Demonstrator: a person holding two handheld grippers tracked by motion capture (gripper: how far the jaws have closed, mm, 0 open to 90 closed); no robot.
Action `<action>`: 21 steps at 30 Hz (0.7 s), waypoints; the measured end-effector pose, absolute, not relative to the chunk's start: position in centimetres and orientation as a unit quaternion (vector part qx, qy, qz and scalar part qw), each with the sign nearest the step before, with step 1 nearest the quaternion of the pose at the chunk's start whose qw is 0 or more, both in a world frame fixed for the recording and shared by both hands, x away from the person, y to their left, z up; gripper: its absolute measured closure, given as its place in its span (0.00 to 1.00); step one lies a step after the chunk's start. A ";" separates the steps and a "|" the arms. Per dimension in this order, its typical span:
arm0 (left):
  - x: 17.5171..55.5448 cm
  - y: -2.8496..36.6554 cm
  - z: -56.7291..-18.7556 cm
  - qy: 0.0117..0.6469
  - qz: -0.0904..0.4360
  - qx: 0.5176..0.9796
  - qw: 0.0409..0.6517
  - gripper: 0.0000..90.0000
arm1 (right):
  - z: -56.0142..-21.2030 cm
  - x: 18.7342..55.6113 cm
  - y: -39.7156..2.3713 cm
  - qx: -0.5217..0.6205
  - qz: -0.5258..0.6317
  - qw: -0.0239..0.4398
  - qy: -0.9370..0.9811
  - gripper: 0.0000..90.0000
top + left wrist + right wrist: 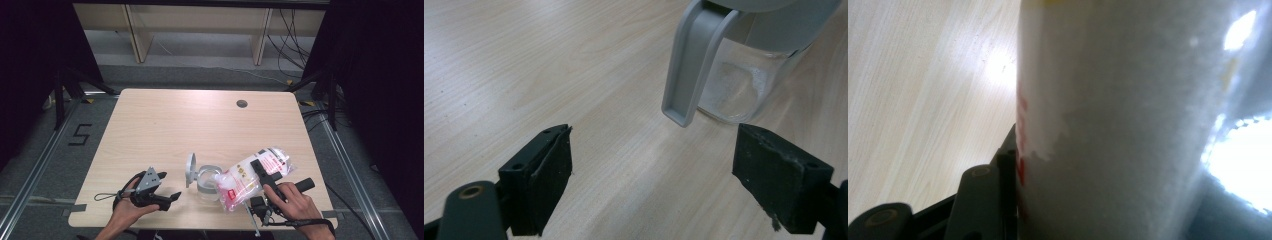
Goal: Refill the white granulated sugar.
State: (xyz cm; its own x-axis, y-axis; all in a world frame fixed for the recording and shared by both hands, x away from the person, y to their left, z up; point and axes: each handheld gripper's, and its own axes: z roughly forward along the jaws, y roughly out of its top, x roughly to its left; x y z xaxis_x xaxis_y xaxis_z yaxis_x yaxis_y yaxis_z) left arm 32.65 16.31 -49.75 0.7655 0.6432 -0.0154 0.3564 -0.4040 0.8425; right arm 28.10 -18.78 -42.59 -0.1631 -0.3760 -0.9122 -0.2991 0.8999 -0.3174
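Note:
A clear jar (207, 184) stands near the table's front middle, its grey flip lid (190, 170) swung up on its left side. My right gripper (254, 182) is shut on a plastic bag of white powder (250, 177), tilted with its low end at the jar's rim. In the right gripper view the bag (1128, 120) presses against one black pad (1007, 185), and the other jaw is hidden behind it. My left gripper (169, 186) rests open left of the jar, with nothing between its jaws. In the left gripper view the gripper (651, 150) faces the jar (734, 90), which holds some white powder.
The wooden table (165, 125) has a round cable hole (242, 103) at its far right. Its front edge runs just below both hands. Pale shelving (200, 20) and loose cables (295, 35) lie beyond the far edge, and dark curtains flank both sides.

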 end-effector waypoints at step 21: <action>32.7 16.4 -49.7 0.302 0.158 0.825 0.451 0.17 | -42.5 27.9 -18.6 -0.229 -0.041 0.608 0.759 0.56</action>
State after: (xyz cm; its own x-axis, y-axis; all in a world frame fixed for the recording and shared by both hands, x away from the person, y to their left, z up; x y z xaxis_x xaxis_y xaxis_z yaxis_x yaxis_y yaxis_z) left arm 32.66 16.35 -49.73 0.7679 0.6405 -0.0116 0.3555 -0.4110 0.8395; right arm 27.92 -18.61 -42.53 -0.1558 -0.3969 -0.9045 -0.2979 0.8920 -0.3401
